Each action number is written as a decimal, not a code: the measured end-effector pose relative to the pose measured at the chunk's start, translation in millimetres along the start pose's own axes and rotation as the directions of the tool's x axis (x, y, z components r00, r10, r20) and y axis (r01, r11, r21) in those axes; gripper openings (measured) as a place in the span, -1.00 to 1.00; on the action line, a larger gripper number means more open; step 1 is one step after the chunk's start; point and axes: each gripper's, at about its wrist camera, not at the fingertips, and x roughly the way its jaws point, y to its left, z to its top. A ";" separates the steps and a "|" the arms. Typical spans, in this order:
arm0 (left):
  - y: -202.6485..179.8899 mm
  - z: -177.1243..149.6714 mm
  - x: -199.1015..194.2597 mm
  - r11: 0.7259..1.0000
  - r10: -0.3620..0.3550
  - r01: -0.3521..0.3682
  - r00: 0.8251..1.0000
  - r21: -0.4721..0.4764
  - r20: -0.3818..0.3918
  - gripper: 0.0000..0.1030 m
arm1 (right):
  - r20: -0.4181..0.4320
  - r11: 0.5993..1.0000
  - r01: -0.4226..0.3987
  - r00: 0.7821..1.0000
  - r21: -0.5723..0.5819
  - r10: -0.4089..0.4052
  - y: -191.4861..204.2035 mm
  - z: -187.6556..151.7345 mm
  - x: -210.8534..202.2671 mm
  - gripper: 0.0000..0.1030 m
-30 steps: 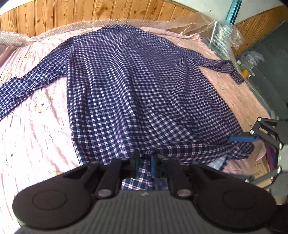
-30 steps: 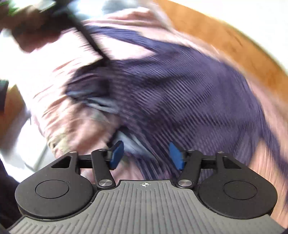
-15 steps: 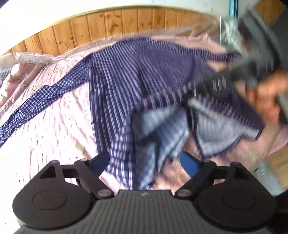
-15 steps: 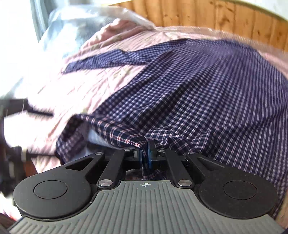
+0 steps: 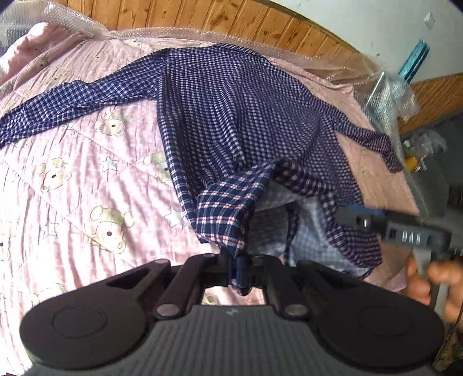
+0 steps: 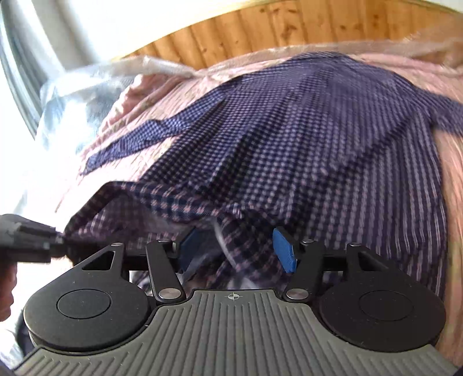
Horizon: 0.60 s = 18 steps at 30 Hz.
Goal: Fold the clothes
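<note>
1 large pink quilt carries everything, and it runs up to the wooden panelling. On it the checked shirt lies with its back up. The collar end is nearest to the panelling and the hem is farthest from it. One sleeve and the other sleeve are both spread out sideways, along the panelling, so no fold of the sleeves shows.

Half a second ago the grips were the other way round: your right claw was pinching the hem and your left one was spread. Now the hem corner, at the end away from the panelling, is lifted off the quilt and bunched. The pale inside of the cloth shows under it.

Your left gripper is pressed together on that bunched hem. Your right gripper is spread, with loose hem cloth between its blue pads but not pinched. This view is blurred by motion.

For the task this means, in my judgement, that only 1 point of the hem is held. You probably need a 2nd hold on the hem before you carry it toward the panelling, otherwise the fold may come out crooked.
</note>
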 end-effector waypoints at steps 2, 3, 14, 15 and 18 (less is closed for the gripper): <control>3.3 11.7 -5.1 0.996 -0.041 0.041 0.999 -0.076 0.002 -0.95 | 0.010 0.993 -0.090 0.996 0.074 0.090 0.4 -21.3 -14.2 0.06; 5.3 18.4 -6.7 0.992 -0.061 0.061 0.998 -0.110 0.003 -0.95 | 0.017 0.985 -0.135 0.991 0.110 0.134 0.6 -32.0 -21.3 0.06; 1.1 67.9 -14.2 0.958 -0.129 0.131 0.991 -0.255 0.024 -0.94 | 0.027 0.875 0.148 0.988 -0.461 -0.153 108.5 -65.1 88.5 0.35; 0.8 70.5 -16.1 0.961 -0.118 0.122 0.992 -0.247 0.033 -0.94 | 0.039 0.842 0.202 0.977 -0.501 -0.211 112.7 -68.1 98.6 -0.12; 3.6 77.2 -24.9 0.966 -0.089 0.102 0.994 -0.237 0.064 -0.94 | 0.078 0.811 0.284 0.955 -0.512 -0.285 109.7 -64.4 94.1 -0.97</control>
